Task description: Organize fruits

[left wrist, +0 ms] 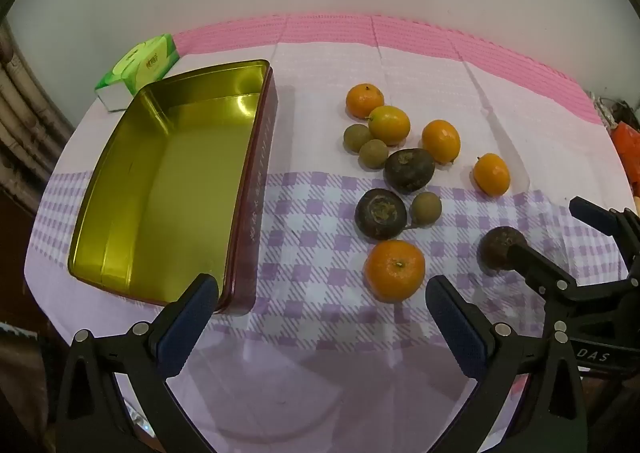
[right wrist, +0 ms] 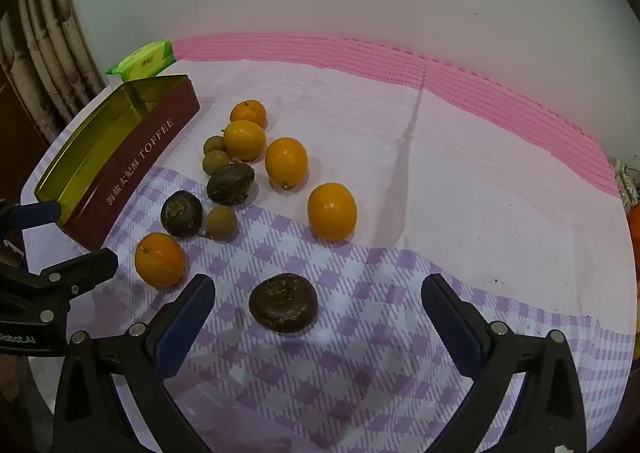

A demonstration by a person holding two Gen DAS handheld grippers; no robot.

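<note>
Both tools are gaping wide, gripping nothing.
Right tool (right wrist: 318,319) is hovering over a dark fruit (right wrist: 283,308); only the left tool's (left wrist: 320,317) view is showing the tin's (left wrist: 120,157) gold floor.

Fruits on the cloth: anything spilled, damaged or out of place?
Nothing spilled or visibly damaged. One dark brown round fruit sits apart from the main cluster, between the open right tongs. The gold-lined rectangular toffee tin holds no fruit yet.

Place: a home
Evidence: checked cloth (right wrist: 360,333) on counter, toffee tin (right wrist: 132,169), tissue pack (right wrist: 146,61) ahead-left of tongs
</note>
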